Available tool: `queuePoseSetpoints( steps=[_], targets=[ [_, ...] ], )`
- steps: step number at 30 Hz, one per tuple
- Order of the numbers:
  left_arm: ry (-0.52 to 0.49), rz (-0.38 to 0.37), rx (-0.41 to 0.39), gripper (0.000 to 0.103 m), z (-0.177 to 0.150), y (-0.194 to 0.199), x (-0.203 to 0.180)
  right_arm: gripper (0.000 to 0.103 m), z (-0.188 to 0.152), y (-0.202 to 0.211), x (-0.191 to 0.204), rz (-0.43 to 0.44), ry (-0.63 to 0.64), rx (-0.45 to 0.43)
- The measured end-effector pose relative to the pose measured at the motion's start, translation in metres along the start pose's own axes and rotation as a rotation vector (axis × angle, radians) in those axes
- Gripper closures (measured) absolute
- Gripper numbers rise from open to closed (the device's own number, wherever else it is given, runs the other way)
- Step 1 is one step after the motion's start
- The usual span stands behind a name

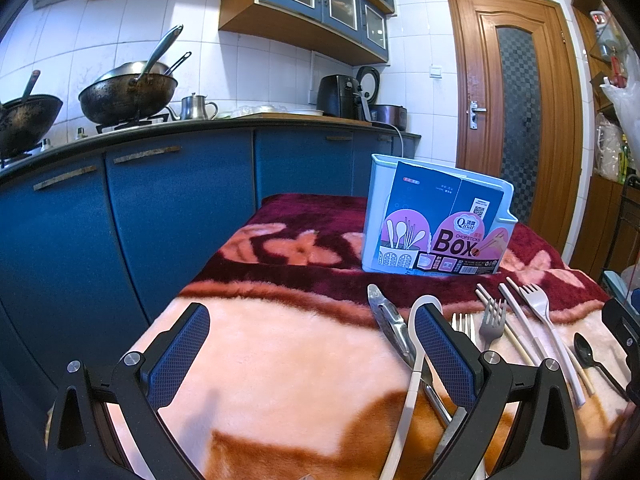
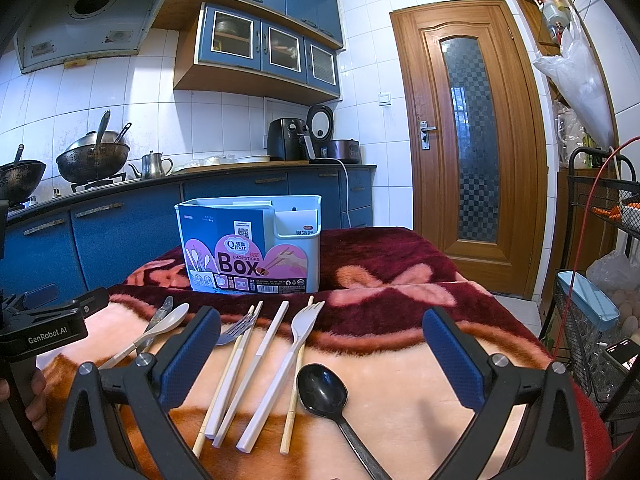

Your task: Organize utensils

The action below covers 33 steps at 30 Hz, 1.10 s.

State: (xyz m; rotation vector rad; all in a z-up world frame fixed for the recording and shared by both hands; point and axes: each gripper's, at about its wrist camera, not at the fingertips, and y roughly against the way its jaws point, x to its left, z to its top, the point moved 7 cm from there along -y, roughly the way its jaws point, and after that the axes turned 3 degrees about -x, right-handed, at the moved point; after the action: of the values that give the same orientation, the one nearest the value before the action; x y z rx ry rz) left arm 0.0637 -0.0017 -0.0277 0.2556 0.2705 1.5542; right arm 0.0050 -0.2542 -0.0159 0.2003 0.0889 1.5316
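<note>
A pale blue utensil box (image 1: 376, 216) (image 2: 296, 220) with a "Chopsticks Box" label stands on the blanket-covered table. In front of it lie a white spoon (image 1: 414, 364) (image 2: 168, 322), a metal peeler (image 1: 390, 320) (image 2: 158, 316), a grey fork (image 1: 492, 322) (image 2: 236, 330), a white fork (image 1: 538, 304) (image 2: 302, 328), chopsticks (image 2: 236, 372) and a black spoon (image 1: 588, 354) (image 2: 322, 390). My left gripper (image 1: 312, 354) is open and empty, left of the utensils. My right gripper (image 2: 322, 354) is open and empty, above the black spoon.
The pink and maroon blanket (image 2: 400, 268) covers the table. Blue cabinets (image 1: 160, 208) with woks on the counter stand behind and to the left. A wooden door (image 2: 468, 140) is at the back right. A wire rack (image 2: 592, 240) stands at the right.
</note>
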Motion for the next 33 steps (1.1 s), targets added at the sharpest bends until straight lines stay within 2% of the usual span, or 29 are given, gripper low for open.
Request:
queuePoseSetpoints(
  steps=[16,23,29,33],
  targets=[
    [0.000,0.000,0.006,0.001,0.001,-0.001,0.002,0.000,-0.002,-0.001,0.000,0.005,-0.005,0.007],
    [0.009,-0.012,0.041,0.001,0.002,-0.005,0.007,0.000,0.000,-0.006,-0.002,0.027,-0.012,0.072],
    [-0.005,-0.018,0.073,0.001,0.005,-0.007,0.009,0.000,0.009,-0.003,-0.006,0.006,0.030,0.111],
    [-0.012,-0.044,0.124,0.001,0.009,-0.008,0.010,0.000,0.013,-0.003,-0.016,0.016,0.028,0.186]
  ],
)
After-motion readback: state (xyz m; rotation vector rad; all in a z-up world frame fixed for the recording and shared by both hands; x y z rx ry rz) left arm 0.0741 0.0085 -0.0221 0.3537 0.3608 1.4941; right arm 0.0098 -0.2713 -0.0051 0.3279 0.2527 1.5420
